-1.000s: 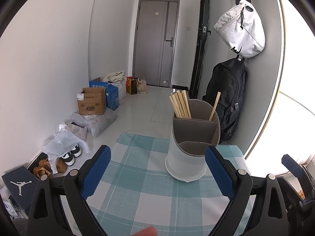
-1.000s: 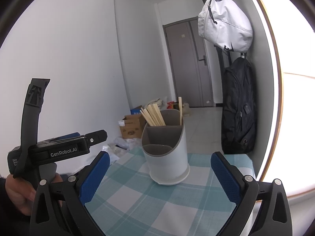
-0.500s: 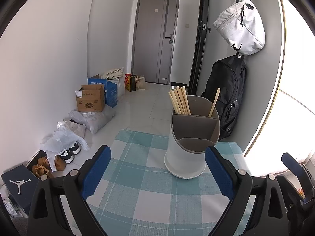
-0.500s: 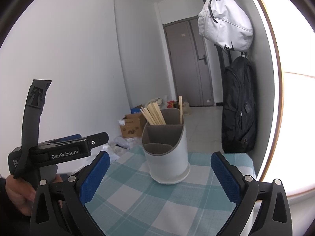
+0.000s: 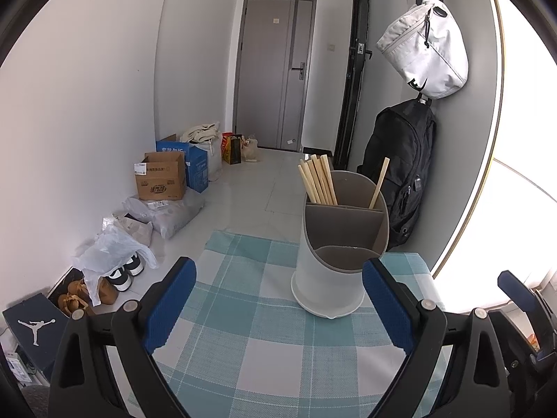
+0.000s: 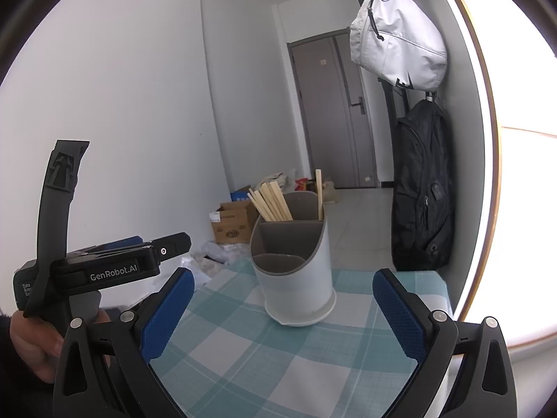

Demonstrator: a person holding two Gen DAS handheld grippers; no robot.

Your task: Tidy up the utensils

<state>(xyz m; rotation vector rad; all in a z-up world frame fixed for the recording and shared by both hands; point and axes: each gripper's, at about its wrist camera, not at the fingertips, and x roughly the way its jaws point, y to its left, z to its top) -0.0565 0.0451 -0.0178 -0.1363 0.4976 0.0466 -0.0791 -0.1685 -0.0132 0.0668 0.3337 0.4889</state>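
A white utensil holder [image 5: 330, 268] with grey compartments stands upright on the teal-checked tablecloth [image 5: 250, 341]. It also shows in the right wrist view [image 6: 296, 278]. Several wooden chopsticks [image 5: 316, 183] lean in its back left compartment and a single chopstick [image 5: 378, 183] stands in the back right one. The front compartment looks empty. My left gripper [image 5: 278, 306] is open and empty, just short of the holder. My right gripper [image 6: 283, 317] is open and empty, also facing the holder. The left gripper's body [image 6: 104, 268] shows at the left of the right wrist view.
The table's far edge [image 5: 250, 237] drops to a tiled floor. Cardboard boxes [image 5: 162, 181], bags and shoes [image 5: 122, 271] line the left wall. A black backpack [image 5: 403, 167] and a white bag [image 5: 426, 47] hang on the right wall behind the holder.
The left gripper's view has risen and tipped slightly, so the holder sits a little lower and nearer. The right gripper has hardly moved. Both stay open.
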